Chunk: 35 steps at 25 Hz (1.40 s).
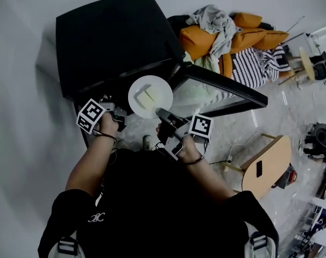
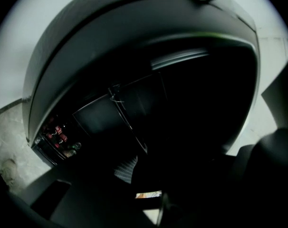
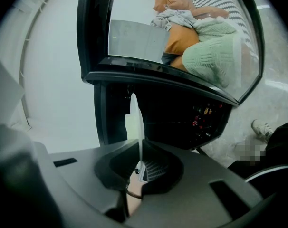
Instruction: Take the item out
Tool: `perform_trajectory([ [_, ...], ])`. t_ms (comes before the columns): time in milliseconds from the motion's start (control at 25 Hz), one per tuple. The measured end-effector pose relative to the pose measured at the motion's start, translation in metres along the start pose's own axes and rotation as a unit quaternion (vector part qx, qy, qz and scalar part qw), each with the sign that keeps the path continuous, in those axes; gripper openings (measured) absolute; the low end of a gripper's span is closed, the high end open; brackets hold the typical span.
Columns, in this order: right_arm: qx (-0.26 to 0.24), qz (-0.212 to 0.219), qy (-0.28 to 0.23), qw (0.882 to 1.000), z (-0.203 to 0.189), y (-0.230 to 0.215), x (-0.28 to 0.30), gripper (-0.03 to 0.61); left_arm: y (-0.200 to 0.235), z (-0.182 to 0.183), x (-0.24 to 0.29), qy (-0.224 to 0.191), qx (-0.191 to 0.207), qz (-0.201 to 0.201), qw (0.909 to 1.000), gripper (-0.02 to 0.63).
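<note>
cabinet [image 1: 112, 39] front open, plate [image 1: 164, 97] just before it; swung-out glass door [image 1: 227, 87] bars right.

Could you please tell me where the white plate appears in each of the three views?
Head view: the white plate sits at centre, before the open black appliance, its near rim in the right gripper.
Left gripper view: too dark to make the plate out.
Right gripper view: edge-on and upright, lower centre, between the jaws.
Shared landmark: the black appliance, which fills the left gripper view and stands behind the plate in the right gripper view.

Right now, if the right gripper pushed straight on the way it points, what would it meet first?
Probably the open cavity of the black appliance, beyond the white plate the right gripper clamps; depth unclear.
</note>
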State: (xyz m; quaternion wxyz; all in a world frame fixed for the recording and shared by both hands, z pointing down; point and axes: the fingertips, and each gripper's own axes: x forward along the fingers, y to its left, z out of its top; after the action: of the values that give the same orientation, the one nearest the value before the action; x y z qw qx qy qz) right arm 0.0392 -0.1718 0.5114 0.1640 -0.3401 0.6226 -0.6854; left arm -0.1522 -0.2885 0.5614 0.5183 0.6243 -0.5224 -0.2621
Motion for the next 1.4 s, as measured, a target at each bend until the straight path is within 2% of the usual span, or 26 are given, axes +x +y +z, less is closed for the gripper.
perform_trajectory([
  [240,0.003,0.002,0.001,1.0,-0.006,0.0,0.009,0.021,0.0,-0.005,-0.028,0.028,0.063,0.023,0.9974,0.052],
  [320,0.002,0.002,0.002,1.0,-0.006,0.0,0.011,0.021,-0.002,-0.01,-0.035,0.051,0.104,0.032,0.9928,0.045],
  [360,0.001,0.002,0.002,1.0,-0.006,0.0,0.011,0.021,-0.004,-0.013,-0.038,0.063,0.132,0.035,0.9886,0.008],
  [480,0.002,0.004,0.003,1.0,-0.008,0.0,0.014,0.021,-0.013,-0.013,-0.046,0.072,0.223,0.04,0.9714,0.008],
  [640,0.003,0.01,0.002,1.0,-0.01,0.005,0.015,0.021,-0.027,-0.007,-0.057,0.064,0.311,0.038,0.9477,0.008],
  [800,0.01,0.013,-0.006,1.0,-0.012,0.009,0.016,0.021,-0.05,-0.01,-0.059,0.077,0.402,0.011,0.9123,0.008],
  [880,0.018,0.021,-0.015,0.999,-0.014,0.011,0.016,0.021,-0.057,-0.012,-0.059,0.084,0.434,-0.002,0.8968,0.008],
  [1040,0.026,0.036,-0.043,0.998,-0.022,0.014,0.015,0.021,-0.062,-0.022,-0.062,0.111,0.471,-0.035,0.8747,0.008],
  [1240,0.032,0.033,-0.081,0.996,-0.019,0.013,0.01,0.021,-0.065,-0.039,-0.049,0.152,0.472,-0.066,0.8659,0.008],
  [1400,0.039,0.024,-0.112,0.993,-0.032,0.005,-0.009,0.021,-0.067,-0.053,-0.056,0.173,0.47,-0.089,0.8608,0.008],
])
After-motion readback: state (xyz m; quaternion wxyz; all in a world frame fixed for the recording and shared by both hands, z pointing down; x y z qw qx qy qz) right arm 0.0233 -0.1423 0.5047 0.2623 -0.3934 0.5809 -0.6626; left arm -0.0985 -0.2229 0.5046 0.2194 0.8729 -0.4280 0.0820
